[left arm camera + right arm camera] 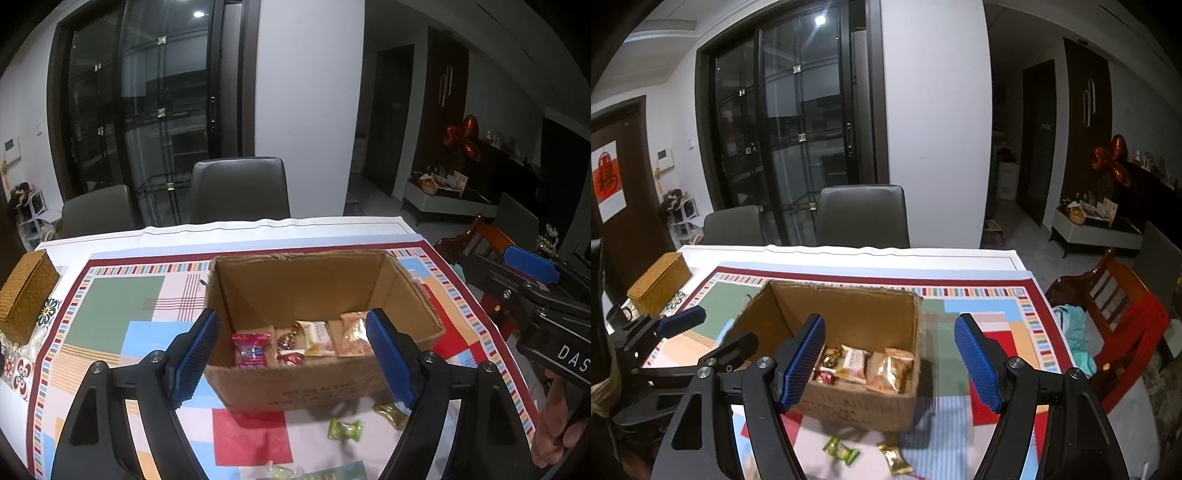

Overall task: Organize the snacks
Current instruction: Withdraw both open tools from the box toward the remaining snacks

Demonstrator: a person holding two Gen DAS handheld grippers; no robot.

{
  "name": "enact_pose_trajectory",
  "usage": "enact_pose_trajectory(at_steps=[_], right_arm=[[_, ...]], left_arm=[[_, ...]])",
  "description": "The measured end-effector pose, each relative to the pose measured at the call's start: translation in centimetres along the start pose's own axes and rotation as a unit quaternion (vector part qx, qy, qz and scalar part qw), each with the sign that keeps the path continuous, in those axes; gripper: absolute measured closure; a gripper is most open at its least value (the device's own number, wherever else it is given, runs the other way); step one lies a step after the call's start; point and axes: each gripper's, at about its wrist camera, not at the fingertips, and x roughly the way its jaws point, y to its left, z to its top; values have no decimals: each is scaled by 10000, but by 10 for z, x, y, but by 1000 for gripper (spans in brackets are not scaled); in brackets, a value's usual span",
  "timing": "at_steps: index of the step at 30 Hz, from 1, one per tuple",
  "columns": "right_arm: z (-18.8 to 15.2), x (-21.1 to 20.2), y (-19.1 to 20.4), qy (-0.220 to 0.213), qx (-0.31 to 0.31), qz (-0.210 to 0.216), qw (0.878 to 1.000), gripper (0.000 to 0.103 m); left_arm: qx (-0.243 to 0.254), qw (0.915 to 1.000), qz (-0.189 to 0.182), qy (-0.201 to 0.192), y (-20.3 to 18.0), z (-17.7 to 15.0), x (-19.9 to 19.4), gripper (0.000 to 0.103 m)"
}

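Below both grippers' empty, wide-apart jaws, green candy (840, 449) and gold candy (894, 457) lie just before the cardboard box (857, 402), nearer the right gripper (891, 363).

A plain brown cardboard box (295, 384) sits on a tablecloth (122, 314) patterned in green, pale blue, red, pink and tan blocks, framed by a dark red band and multicoloured dashes. Inside lie a pink wrapper (251, 349) and an orange-and-clear packet (354, 334); outside, a green candy (345, 430) and a gold candy (389, 413). The woven basket (26, 295) is golden brown, and both jaws carry blue ribbed pads.
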Motion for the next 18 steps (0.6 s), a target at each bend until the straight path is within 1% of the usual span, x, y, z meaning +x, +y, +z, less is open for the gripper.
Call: enact_pose_trajectory(at_steps=[8, 13, 18], right_arm=[[-11, -19, -7, -57, 35, -31, 10000, 30], [-18, -35, -17, -135, 54, -154, 9998, 30], [-28, -40, -24, -23, 31, -215, 9998, 30]], left_arm=[[72, 10000, 7, -8, -12, -13, -17, 22], [193, 9998, -35, -17, -25, -21, -23, 22], [160, 9998, -91, -77, -33, -32, -31, 22]])
